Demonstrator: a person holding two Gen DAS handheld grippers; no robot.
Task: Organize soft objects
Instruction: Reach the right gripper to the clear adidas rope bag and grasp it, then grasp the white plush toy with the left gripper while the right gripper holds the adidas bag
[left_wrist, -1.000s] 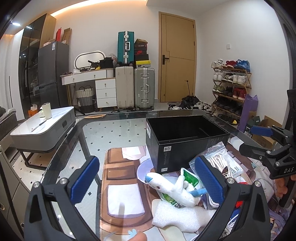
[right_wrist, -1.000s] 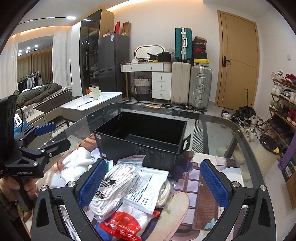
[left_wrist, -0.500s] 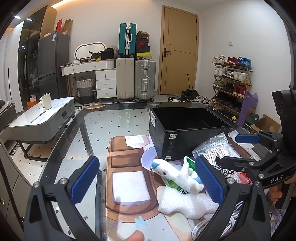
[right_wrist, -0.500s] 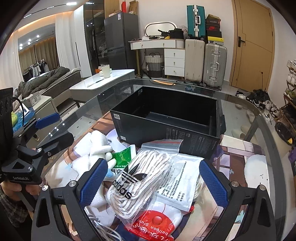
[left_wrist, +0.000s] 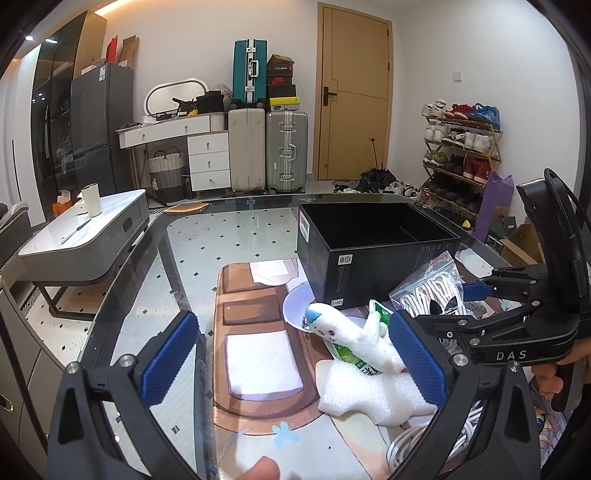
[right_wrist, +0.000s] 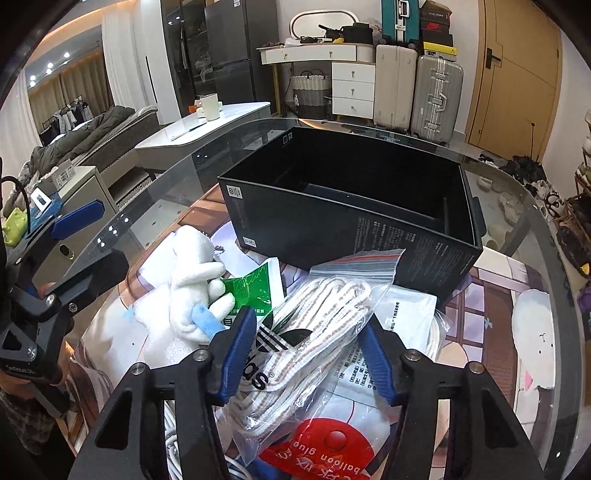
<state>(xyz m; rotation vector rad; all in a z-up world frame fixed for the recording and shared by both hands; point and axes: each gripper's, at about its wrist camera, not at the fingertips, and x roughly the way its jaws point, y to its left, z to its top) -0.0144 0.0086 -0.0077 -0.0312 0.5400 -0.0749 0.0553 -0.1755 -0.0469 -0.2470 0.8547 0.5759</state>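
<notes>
Clear "adidas" lace bag (right_wrist: 295, 332) sits between closing right gripper (right_wrist: 306, 354) fingers; left gripper (left_wrist: 291, 358) released.

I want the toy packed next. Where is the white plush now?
Right wrist view, left of centre: white plush lies on foam, beside the lace bag.

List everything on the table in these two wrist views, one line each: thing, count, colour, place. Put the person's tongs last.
table: 1, glass, under everything
box: 1, black, open-topped, centre
lace bag: 1, clear with white laces, in front of box
plush toy: 1, white and blue, beside lace bag
green packet: 1, green, under plush toy
foam sheet: 1, white, near edge
red pack: 1, red, under lace bag
left tongs: black, blue pads, open, empty
right tongs: same colours, jaws just closing, lace bag between; contact unclear
</notes>
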